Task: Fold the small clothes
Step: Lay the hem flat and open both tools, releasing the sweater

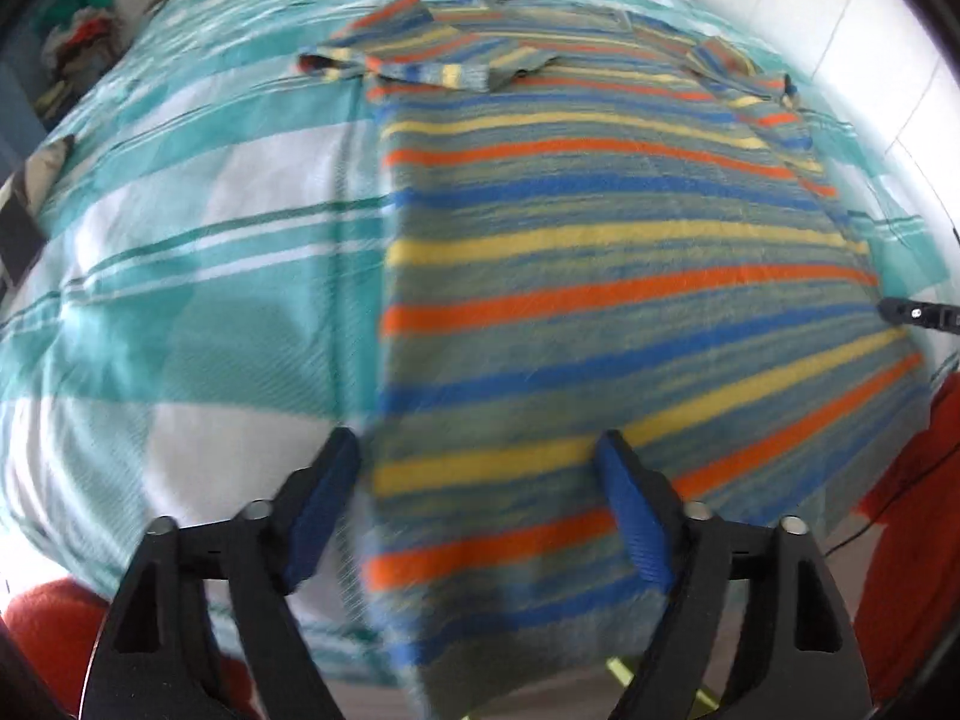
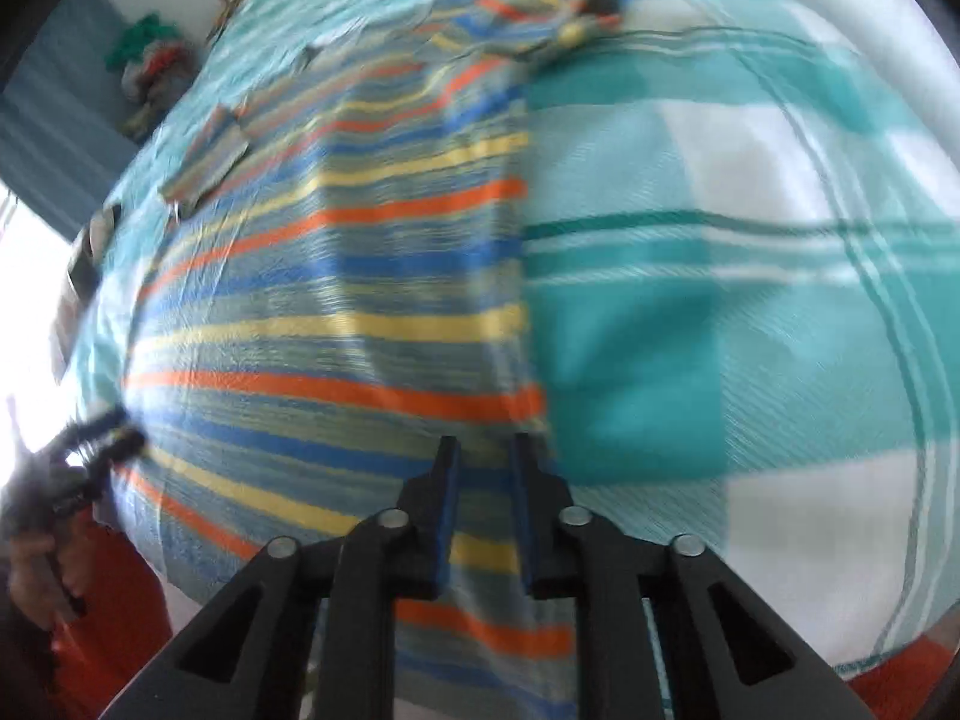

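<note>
a bed with a teal and white checked cover [image 1: 198, 252] takes up most of the room. a striped shirt [image 1: 600, 228] lies flat on it, hem at the near edge, sleeves at the far end. it looks soft, light and floppy; best taken by the bottom corners. the left gripper [image 1: 474, 450] is spread wide over the hem. the right gripper [image 2: 483, 450] sits nearly closed at the other corner; whether it pinches cloth i cannot tell.
</note>
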A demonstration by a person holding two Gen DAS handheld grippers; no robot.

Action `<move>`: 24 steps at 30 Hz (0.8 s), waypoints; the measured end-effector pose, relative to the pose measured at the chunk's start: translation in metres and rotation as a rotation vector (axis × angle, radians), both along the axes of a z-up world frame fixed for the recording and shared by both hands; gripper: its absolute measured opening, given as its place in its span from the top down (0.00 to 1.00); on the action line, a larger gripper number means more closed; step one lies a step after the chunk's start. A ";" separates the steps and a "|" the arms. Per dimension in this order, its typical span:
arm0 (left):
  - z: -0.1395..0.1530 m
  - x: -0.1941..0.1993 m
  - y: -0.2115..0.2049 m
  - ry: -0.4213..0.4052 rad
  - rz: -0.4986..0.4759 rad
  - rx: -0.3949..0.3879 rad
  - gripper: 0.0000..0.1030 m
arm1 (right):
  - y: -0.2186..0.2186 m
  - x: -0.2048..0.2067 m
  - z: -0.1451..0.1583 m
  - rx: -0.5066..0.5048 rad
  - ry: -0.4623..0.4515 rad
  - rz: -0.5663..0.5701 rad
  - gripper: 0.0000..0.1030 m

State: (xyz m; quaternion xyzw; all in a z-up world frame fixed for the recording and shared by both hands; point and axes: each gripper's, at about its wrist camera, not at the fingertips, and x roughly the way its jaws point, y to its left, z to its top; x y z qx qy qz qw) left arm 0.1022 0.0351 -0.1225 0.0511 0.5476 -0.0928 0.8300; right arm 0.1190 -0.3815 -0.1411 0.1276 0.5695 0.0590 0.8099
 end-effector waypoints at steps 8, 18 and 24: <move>0.018 -0.013 0.033 -0.020 0.126 -0.104 0.16 | -0.002 -0.026 0.025 -0.145 -0.014 -0.046 0.74; 0.015 -0.018 0.049 -0.077 0.173 -0.122 0.13 | 0.012 -0.065 0.051 -0.228 -0.133 0.059 0.59; 0.015 -0.015 0.062 -0.083 0.225 -0.151 0.13 | 0.002 -0.083 0.058 -0.252 -0.188 0.011 0.57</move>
